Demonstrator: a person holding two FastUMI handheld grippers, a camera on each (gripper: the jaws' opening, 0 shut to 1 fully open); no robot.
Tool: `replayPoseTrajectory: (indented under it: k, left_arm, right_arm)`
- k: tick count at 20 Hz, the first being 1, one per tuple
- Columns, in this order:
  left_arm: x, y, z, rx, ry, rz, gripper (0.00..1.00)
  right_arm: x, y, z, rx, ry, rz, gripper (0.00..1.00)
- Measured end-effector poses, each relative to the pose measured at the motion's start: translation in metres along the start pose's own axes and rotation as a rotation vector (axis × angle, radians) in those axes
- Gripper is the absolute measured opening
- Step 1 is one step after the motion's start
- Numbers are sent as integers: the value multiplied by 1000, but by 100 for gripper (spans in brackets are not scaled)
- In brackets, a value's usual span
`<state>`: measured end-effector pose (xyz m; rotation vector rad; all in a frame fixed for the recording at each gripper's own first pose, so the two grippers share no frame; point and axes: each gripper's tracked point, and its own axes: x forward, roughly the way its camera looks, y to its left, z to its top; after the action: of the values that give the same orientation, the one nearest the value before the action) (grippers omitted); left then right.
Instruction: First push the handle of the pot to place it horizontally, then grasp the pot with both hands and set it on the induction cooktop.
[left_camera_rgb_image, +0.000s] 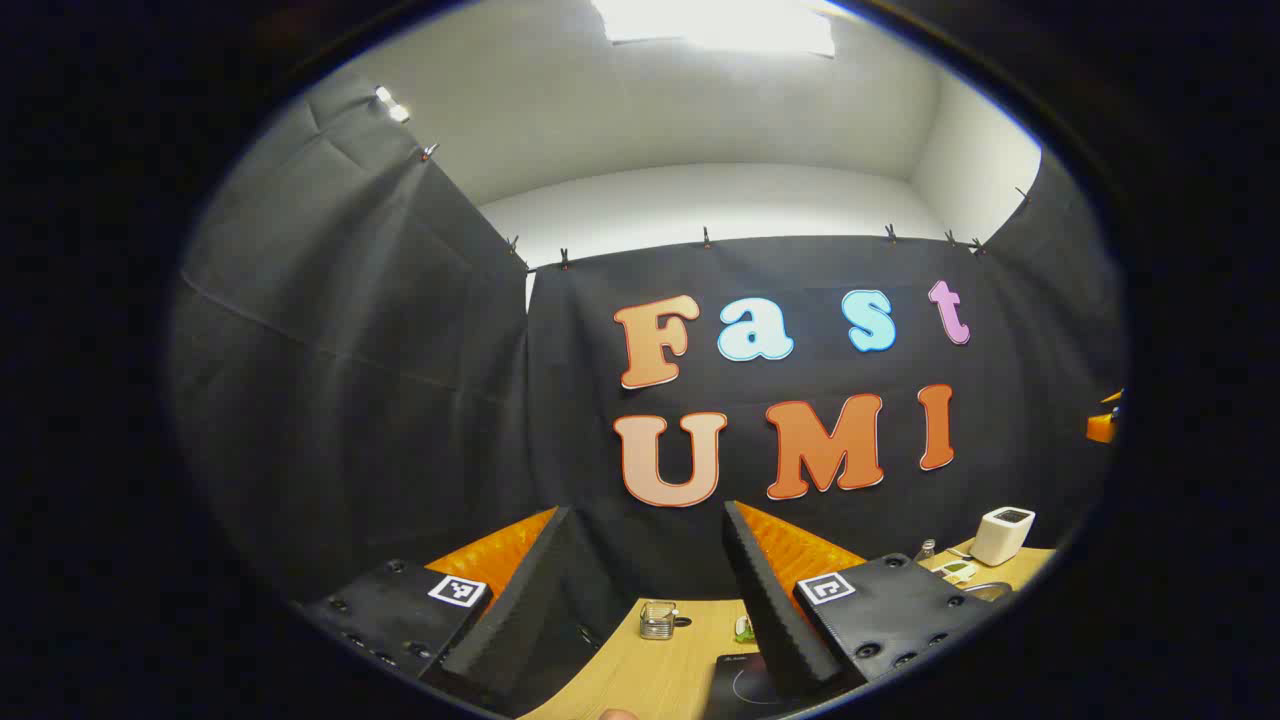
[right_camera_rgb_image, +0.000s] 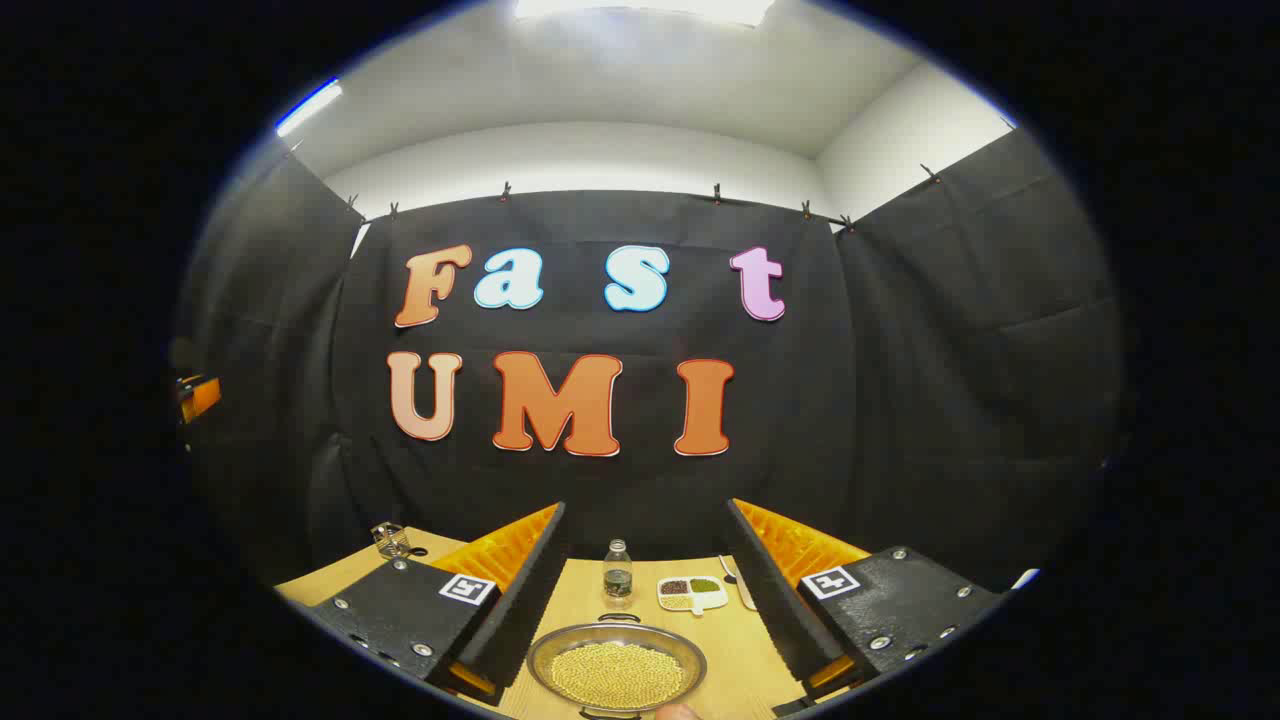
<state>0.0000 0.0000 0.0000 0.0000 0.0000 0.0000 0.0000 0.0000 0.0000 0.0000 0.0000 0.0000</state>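
A round metal pot (right_camera_rgb_image: 617, 668) filled with small yellow grains sits on the wooden table (right_camera_rgb_image: 740, 650), low in the right gripper view. One small loop handle (right_camera_rgb_image: 617, 619) shows at its far rim. My right gripper (right_camera_rgb_image: 645, 507) is open above the pot's near side, one finger on either side, touching nothing. In the left gripper view the black induction cooktop (left_camera_rgb_image: 740, 685) with a ring mark lies at the bottom edge, partly hidden by one finger (left_camera_rgb_image: 775, 610). My left gripper (left_camera_rgb_image: 645, 512) is open and empty over the table.
A small water bottle (right_camera_rgb_image: 618, 575), a white divided dish of beans (right_camera_rgb_image: 692, 592) and a spoon (right_camera_rgb_image: 740, 588) lie behind the pot. A glass jar (left_camera_rgb_image: 657, 620) stands beyond the cooktop, and a white box (left_camera_rgb_image: 1003, 535) at the table's far right.
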Motion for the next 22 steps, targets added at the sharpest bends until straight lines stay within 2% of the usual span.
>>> replayPoseTrajectory:
  k: [1,2,4,5,7,10,11,13,14,15,16,19,20,22]
  left_arm:
    - [1,3,0,-2,2,3,98]
    - [2,5,4,1,-1,7,99]
    - [2,8,9,8,-14,11,99]
    - [1,5,10,0,-14,8,98]
    - [-3,-7,8,-27,0,-25,96]
    - [-1,-14,14,-28,-5,-43,99]
    - [-1,-15,16,-27,-11,-43,99]
    - [0,-18,19,-34,-13,-41,98]
    - [0,-19,19,-37,-13,-43,99]
    - [0,-20,18,-40,-12,-43,97]
    - [0,-20,19,-42,-11,-44,99]
    - [1,-24,17,-51,-7,-49,99]
    - [1,-23,16,-55,-5,-48,99]
    - [1,-19,15,-62,-5,-34,98]
  right_arm:
    - [-1,3,3,3,4,6,100]
    - [-2,5,7,2,3,10,96]
    - [-6,13,16,11,-3,40,96]
    - [-7,18,18,27,1,60,100]
    - [-7,19,22,58,9,76,100]
    - [-10,10,27,54,6,47,100]
    - [-10,8,26,41,3,37,96]
    - [-13,5,27,21,5,27,96]
    - [-15,6,28,19,5,29,100]
    - [-17,5,29,20,3,31,96]
    - [-19,4,31,22,1,30,100]
    - [-21,-3,35,33,-8,17,100]
    - [-24,-5,37,34,-13,13,96]
    - [-25,-11,39,35,-21,0,96]
